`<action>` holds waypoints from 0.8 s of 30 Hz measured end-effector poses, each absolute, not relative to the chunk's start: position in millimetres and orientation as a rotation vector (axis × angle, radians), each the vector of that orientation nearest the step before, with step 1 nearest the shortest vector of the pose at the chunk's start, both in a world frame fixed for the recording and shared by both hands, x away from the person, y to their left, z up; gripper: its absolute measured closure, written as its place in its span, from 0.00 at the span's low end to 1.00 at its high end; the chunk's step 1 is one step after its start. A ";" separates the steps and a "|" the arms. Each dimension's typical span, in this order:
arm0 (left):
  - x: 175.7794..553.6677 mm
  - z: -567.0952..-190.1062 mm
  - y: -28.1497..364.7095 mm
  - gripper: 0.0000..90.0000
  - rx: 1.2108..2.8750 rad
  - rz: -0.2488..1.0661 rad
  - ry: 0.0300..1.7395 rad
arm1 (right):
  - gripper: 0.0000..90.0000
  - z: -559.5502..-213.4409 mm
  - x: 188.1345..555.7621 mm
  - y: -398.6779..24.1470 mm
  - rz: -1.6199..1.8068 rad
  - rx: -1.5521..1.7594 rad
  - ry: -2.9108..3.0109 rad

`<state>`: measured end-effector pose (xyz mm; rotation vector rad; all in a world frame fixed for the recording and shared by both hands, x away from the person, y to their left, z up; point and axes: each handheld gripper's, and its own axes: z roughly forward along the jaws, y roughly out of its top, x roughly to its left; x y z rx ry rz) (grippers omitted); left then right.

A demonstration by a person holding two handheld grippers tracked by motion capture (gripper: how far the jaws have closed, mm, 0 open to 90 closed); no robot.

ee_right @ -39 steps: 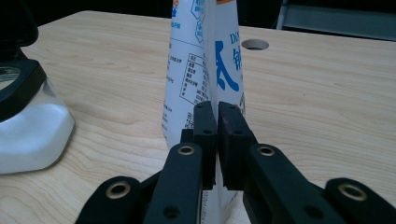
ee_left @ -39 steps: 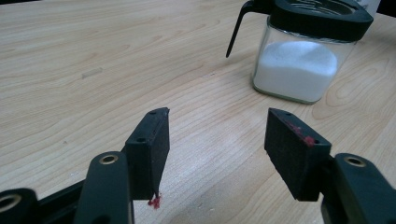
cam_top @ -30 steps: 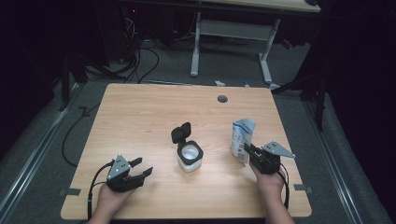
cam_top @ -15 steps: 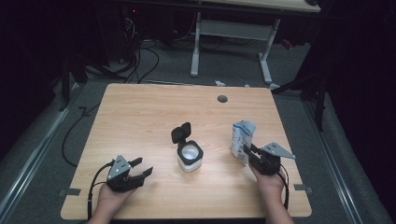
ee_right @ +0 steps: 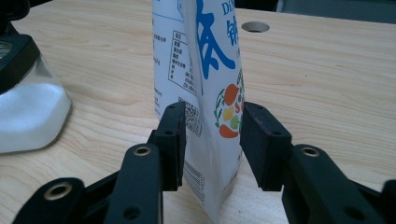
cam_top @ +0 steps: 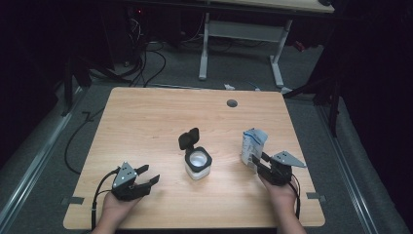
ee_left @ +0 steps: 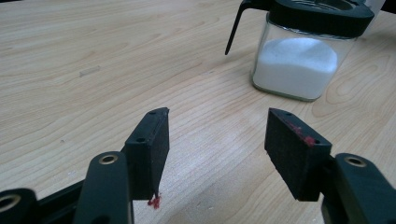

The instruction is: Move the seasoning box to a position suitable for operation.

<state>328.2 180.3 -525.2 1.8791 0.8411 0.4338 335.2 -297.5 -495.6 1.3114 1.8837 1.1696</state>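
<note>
White salt pouch [ee_right: 205, 93] stands between the right gripper's [ee_right: 210, 140] narrowed jaws near the table's [cam_top: 146, 126] right edge, unchanged; left gripper [ee_left: 210, 144] stays wide open.

Wooden table [cam_top: 146, 126] — jar [cam_top: 198, 164], pouch [cam_top: 253, 144]

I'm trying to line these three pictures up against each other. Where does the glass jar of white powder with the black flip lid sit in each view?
High view: the jar stands at the table's centre, lid flipped open, between the two tools.
Left gripper view: jar at upper right, beyond the open jaws.
Right gripper view: jar at the left edge, cut off by the frame.
Shared landmark: the round hole in the tabletop, also top centre in the right gripper view.
</note>
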 end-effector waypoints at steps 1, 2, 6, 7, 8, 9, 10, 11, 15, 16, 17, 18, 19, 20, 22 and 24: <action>328.2 -525.1 180.1 0.45 1.880 0.433 0.841 | 0.67 -495.5 334.7 -297.3 1.167 1.307 1.887; 328.1 -525.0 180.0 0.45 1.882 0.432 0.840 | 0.66 -495.4 334.1 -297.0 1.167 1.309 1.886; 328.1 -525.3 179.1 0.45 1.884 0.428 0.842 | 0.63 -494.5 331.4 -296.3 1.159 1.298 1.891; 328.2 -525.2 179.1 0.45 1.885 0.427 0.843 | 0.62 -494.3 330.6 -296.3 1.158 1.294 1.894; 328.3 -525.1 179.1 0.45 1.887 0.426 0.843 | 0.62 -494.2 329.6 -296.3 1.155 1.293 1.894; 328.3 -525.1 179.0 0.45 1.886 0.428 0.844 | 0.61 -494.0 328.6 -296.4 1.152 1.292 1.896; 328.4 -525.1 179.0 0.45 1.886 0.428 0.845 | 0.61 -494.1 327.2 -296.7 1.151 1.290 1.899; 328.4 -525.2 178.8 0.45 1.884 0.429 0.846 | 0.61 -494.2 326.0 -296.6 1.151 1.295 1.900; 328.5 -525.1 178.3 0.45 1.883 0.428 0.847 | 0.61 -495.7 320.8 -297.8 1.140 1.290 1.908; 328.6 -525.2 178.1 0.45 1.882 0.428 0.849 | 0.61 -496.0 319.4 -298.3 1.138 1.290 1.913; 328.7 -525.2 178.0 0.45 1.881 0.428 0.852 | 0.60 -496.7 318.2 -298.6 1.138 1.292 1.908; 328.9 -525.2 178.0 0.45 1.879 0.429 0.857 | 0.60 -497.3 316.7 -299.1 1.138 1.291 1.909; 329.2 -525.1 178.2 0.44 1.876 0.423 0.863 | 0.60 -497.9 315.1 -299.6 1.138 1.293 1.911; 329.5 -525.1 178.3 0.44 1.874 0.415 0.866 | 0.60 -498.5 313.4 -299.5 1.134 1.297 1.909; 329.5 -525.3 177.9 0.44 1.872 0.418 0.869 | 0.60 -499.4 309.6 -299.6 1.132 1.297 1.911; 329.6 -525.5 177.4 0.44 1.872 0.414 0.870 | 0.60 -499.9 305.6 -299.8 1.125 1.287 1.908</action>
